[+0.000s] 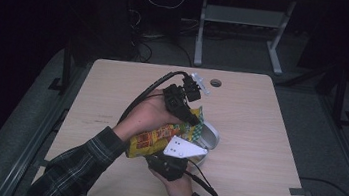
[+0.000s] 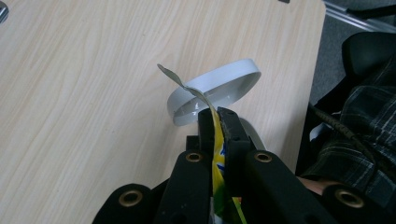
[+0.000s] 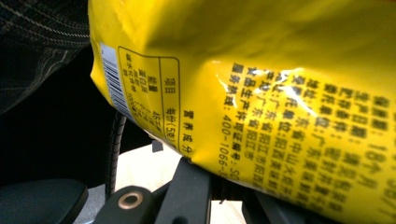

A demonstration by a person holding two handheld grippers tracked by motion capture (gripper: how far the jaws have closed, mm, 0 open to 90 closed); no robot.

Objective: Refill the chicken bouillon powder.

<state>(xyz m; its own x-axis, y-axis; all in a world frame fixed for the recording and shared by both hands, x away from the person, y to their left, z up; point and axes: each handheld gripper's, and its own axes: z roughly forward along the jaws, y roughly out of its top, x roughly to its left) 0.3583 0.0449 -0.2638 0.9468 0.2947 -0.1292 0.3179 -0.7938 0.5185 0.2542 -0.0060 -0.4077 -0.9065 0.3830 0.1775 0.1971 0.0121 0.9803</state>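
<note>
Table: a light wooden table (image 1: 258, 138), with a round cable hole (image 1: 215, 83) near its far edge.
Snack bag: a yellow snack bag (image 1: 157, 140) is held above the middle of the table, between the two grippers. Its far end is green and lies at the rim of the bowl.
Bowl: a white bowl (image 1: 210, 135) is just right of the bag, tilted up on its side. In the left gripper view its rim (image 2: 224, 77) stands slanted just beyond the jaw tips.
Left gripper: the left gripper (image 2: 217, 122) comes from the far side and is clenched on the thin top edge of the bag, which goes up between the jaws.
Right gripper: the right gripper (image 1: 166, 165) is at the near side, under the bag. In its own view the printed back of the bag (image 3: 261, 93) covers the jaw tips, so I cannot tell if it is closed or not.
Person: both forearms wear plaid sleeves (image 1: 84, 162).
</note>
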